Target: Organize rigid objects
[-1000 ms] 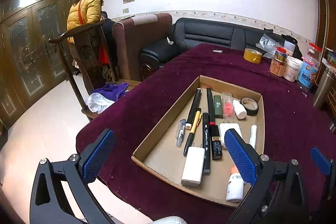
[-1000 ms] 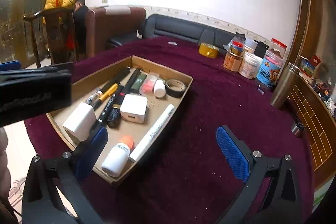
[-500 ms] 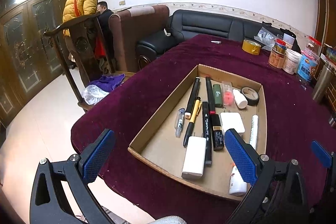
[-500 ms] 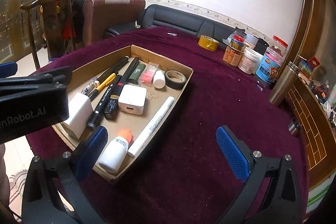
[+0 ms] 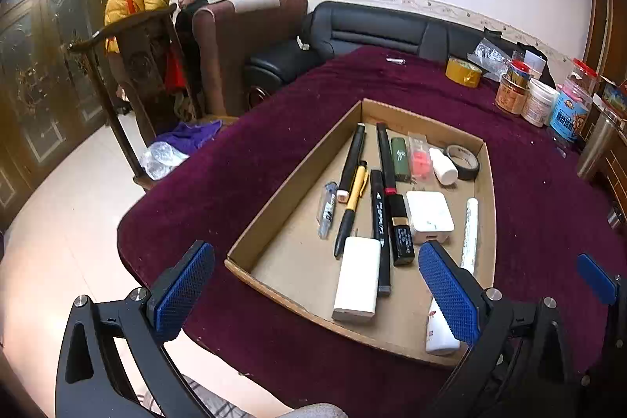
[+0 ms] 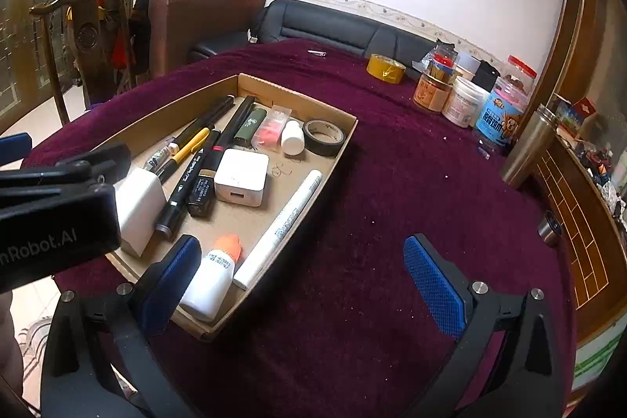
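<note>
A shallow cardboard tray point(image 5: 290, 183) point(image 6: 345, 143) sits on the maroon table. It holds several pens and markers, a white power bank point(image 5: 357, 279), a white charger point(image 5: 429, 216) point(image 6: 240, 177), a white marker point(image 6: 280, 226), a white bottle with an orange cap point(image 6: 211, 277), a black tape roll point(image 6: 324, 137) and a small white bottle point(image 5: 443, 165). My left gripper point(image 5: 315, 290) is open and empty, held above the tray's near edge. My right gripper point(image 6: 301, 285) is open and empty, over the tray's near right corner.
A yellow tape roll point(image 6: 386, 68), several jars and tubs point(image 6: 462, 100) and a steel flask point(image 6: 527, 147) stand at the table's far right. A wooden chair point(image 5: 129, 65), two people and sofas are beyond the left edge.
Both grippers have pulled back and risen a little, so the tray sits farther ahead in both views. Both stay open and empty. Nothing in the tray has moved.
</note>
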Motion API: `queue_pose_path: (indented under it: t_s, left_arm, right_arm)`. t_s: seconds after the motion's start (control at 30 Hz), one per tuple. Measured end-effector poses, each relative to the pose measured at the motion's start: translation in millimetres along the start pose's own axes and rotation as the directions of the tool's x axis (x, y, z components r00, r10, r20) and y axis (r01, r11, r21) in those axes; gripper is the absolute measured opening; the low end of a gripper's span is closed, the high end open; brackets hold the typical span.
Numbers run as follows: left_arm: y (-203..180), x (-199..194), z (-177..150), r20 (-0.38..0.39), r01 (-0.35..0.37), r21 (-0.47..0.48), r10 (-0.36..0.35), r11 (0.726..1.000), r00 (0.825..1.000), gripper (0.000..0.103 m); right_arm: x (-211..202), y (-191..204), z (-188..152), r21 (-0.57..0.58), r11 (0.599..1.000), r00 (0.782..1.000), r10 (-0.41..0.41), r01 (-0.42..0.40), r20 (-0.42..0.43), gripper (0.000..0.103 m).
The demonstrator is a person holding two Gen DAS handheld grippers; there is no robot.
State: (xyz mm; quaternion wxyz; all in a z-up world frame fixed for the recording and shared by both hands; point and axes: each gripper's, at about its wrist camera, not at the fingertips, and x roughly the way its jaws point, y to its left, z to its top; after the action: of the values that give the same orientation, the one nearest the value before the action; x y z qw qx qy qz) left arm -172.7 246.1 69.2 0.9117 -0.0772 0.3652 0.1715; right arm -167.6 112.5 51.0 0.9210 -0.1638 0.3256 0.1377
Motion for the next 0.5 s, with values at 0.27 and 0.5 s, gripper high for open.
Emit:
queue_pose_path:
  t_s: [0.27,0.5]
  left_arm:
    - [-0.7,7.4,-3.1,-0.041,0.020,0.005,-0.020,1.000,0.999,0.102]
    - [10.1,10.0,-0.8,-0.070,0.039,-0.016,-0.040,0.999,0.997,0.102]
  right_arm:
    - [4.7,1.7,-1.0,-0.006,1.000,1.000,0.003,-0.003,-0.022,0.103]
    - [5.5,-21.8,18.3,0.061,0.998,0.999,0.034,-0.032,-0.031,0.103]
